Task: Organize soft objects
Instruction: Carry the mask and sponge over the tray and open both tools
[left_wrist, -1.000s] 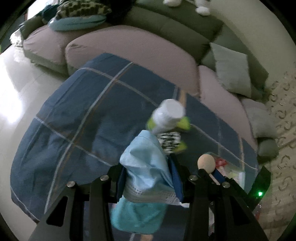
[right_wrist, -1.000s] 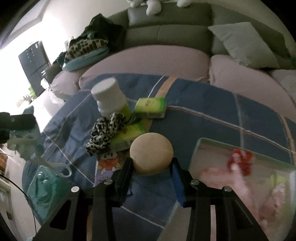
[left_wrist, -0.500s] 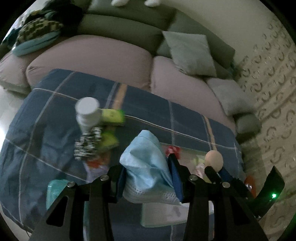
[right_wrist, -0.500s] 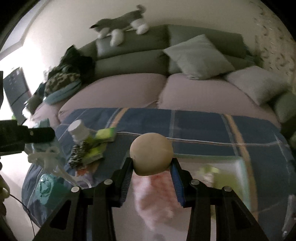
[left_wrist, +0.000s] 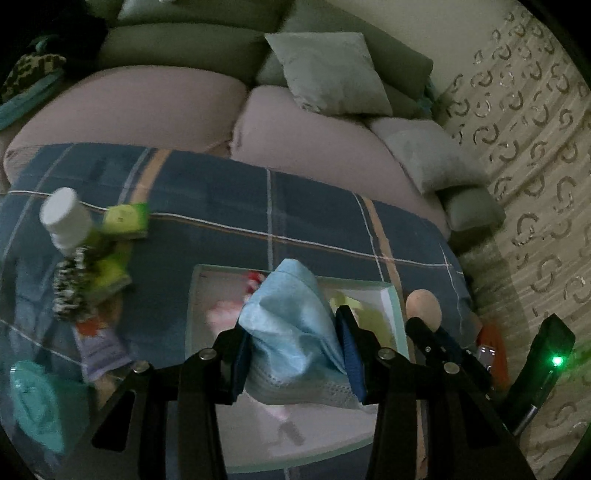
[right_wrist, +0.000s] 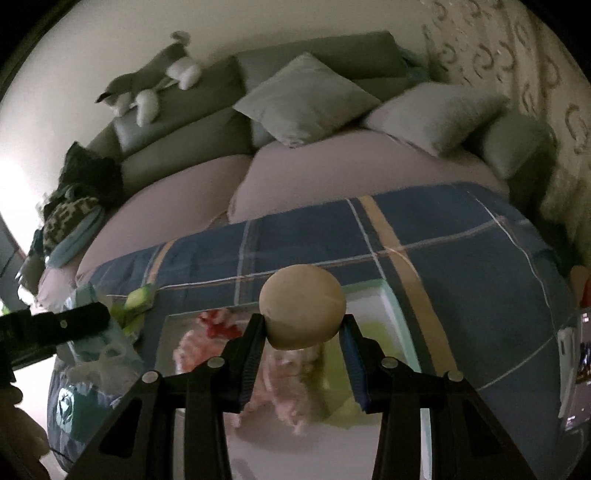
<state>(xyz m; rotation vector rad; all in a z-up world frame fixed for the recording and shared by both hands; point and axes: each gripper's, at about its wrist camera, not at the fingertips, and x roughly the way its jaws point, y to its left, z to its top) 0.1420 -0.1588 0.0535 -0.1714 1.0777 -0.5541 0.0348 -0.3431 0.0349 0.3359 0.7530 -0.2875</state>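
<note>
Two blue pads of the left gripper (left_wrist: 293, 354) pinch a light blue cloth (left_wrist: 291, 325) above a white tray (left_wrist: 388, 295) on the plaid blanket (left_wrist: 229, 206); a white bottle (left_wrist: 66, 219) stands at 9 o'clock and a sofa (left_wrist: 147, 107) lies at 12. In the right wrist view, the right gripper (right_wrist: 302, 341) clamps a tan ball (right_wrist: 302, 310) over the same tray (right_wrist: 384, 295), with bare blanket (right_wrist: 461, 240) from 12 to 3 o'clock and a cushion (right_wrist: 306, 99) beyond.

Crumpled light-blue face mask (left_wrist: 295, 325) pinched between the left jaws, bulging forward past their tips, round tan foam ball (right_wrist: 302, 307) clamped at the right jaws' tips, shallow white tray (left_wrist: 388, 295) beneath both
</note>
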